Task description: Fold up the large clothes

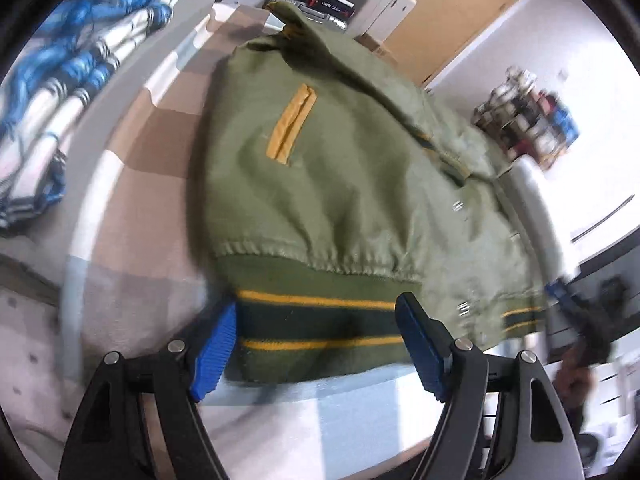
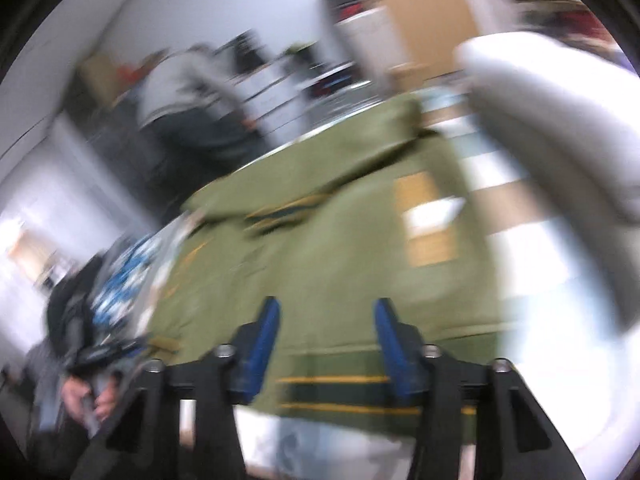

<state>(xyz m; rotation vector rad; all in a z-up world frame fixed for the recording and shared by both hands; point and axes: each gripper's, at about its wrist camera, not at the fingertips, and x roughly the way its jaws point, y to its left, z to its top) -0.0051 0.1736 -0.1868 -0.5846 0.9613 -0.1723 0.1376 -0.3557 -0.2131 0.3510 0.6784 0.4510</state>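
Right wrist view badly smeared by motion blur; background unreadable. Olive woven jacket spread on checked table, mustard pocket welt, ribbed dark-green hem with yellow stripes nearest. Left gripper spread wide, straddling hem, gripping nothing. Right gripper likewise apart, empty.

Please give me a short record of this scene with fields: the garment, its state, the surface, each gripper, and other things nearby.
garment: olive green bomber jacket with yellow pocket trim and a dark green striped hem band
state: lying on the table, partly folded; a sleeve lies across the body
surface: checked tablecloth
left hand-held gripper: open, fingers on either side of the hem band, not closed on it
right hand-held gripper: open, over the hem; view blurred
nearby: blue and white fabric beside the jacket
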